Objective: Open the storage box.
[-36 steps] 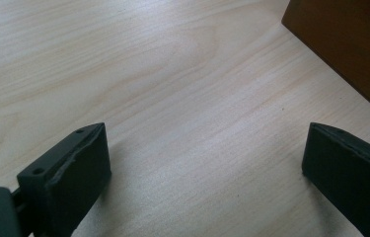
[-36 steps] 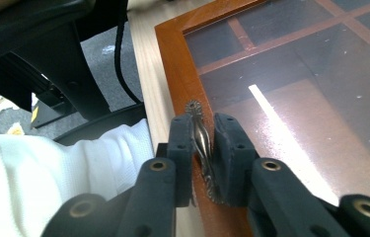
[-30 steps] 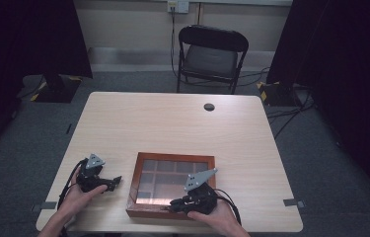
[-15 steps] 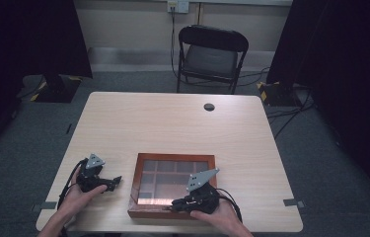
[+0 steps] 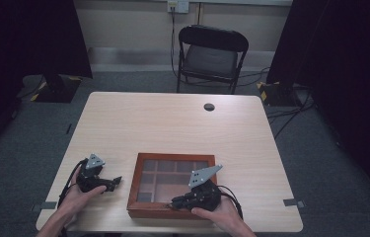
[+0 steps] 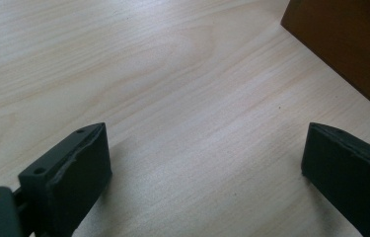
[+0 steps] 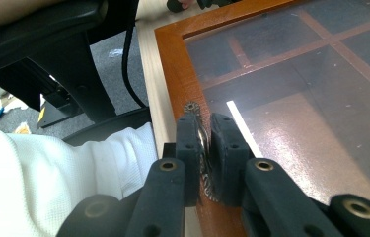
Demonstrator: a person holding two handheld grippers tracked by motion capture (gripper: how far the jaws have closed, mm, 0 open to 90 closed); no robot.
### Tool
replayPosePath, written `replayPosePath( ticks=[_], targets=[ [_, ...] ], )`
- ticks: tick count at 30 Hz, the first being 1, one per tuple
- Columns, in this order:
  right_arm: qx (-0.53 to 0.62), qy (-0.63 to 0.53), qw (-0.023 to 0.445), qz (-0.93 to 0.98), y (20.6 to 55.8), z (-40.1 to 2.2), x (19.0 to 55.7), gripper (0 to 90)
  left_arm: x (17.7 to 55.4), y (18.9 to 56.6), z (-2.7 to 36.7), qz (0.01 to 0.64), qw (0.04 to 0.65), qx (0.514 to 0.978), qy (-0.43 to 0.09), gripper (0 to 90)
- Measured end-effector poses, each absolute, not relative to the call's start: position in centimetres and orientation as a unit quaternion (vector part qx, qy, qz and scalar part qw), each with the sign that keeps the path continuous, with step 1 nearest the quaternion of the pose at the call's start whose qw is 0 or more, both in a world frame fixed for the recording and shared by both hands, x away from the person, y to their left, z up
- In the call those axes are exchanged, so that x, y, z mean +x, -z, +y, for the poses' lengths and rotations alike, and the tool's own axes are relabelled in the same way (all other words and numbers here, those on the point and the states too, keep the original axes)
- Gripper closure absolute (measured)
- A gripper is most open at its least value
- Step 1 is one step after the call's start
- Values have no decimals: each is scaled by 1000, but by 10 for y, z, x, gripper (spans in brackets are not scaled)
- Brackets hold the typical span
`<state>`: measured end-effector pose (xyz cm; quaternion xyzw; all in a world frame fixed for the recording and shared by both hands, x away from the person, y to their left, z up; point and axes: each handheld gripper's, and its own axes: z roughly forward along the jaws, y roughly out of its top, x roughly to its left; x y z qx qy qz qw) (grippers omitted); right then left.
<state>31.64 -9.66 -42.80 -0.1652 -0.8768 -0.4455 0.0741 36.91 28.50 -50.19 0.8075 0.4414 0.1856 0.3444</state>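
Observation:
A flat wooden box (image 5: 135,183) with a glass lid over several compartments lies near the table's front edge. My right gripper (image 5: 175,202) reaches along the box's front rim from the right. In the right gripper view, this gripper (image 7: 203,132) is shut on a small metal clasp (image 7: 191,107) on the box's wooden frame (image 7: 171,59). The left gripper (image 5: 116,181) rests on the table left of the box, pointing at it. Its jaws (image 6: 204,158) stand wide open over bare wood, with the box's corner (image 6: 350,49) just beyond them.
A dark cable hole (image 5: 209,106) sits at the table's far side, and a black folding chair (image 5: 211,54) stands behind it. Cables trail from both grippers towards the front edge. A white sleeve (image 7: 49,182) and an office chair's base (image 7: 74,84) lie below the table edge.
The right hand has shifted very slightly at the box's front rim. The left hand has kept still.

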Motion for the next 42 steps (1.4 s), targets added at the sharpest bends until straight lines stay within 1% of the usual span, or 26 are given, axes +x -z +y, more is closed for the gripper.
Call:
replayPosePath(
  ticks=[3,6,13,25,35,42],
  targets=[
    [-166,447,74,-876,427,-96,317,835,368,501,285,444,354,803,-181,83],
    [-167,446,75,-876,424,-96,317,836,366,499,286,441,368,801,-166,170],
    [-167,452,81,-872,417,-96,320,837,359,488,279,414,399,799,-177,160],
    [-171,456,88,-869,408,-98,324,837,349,474,268,371,450,794,-170,173],
    [-160,461,74,-870,380,-99,333,839,345,465,257,335,479,795,-160,171],
    [-156,461,67,-871,371,-98,337,840,341,459,254,319,508,784,-159,169]
  ],
)
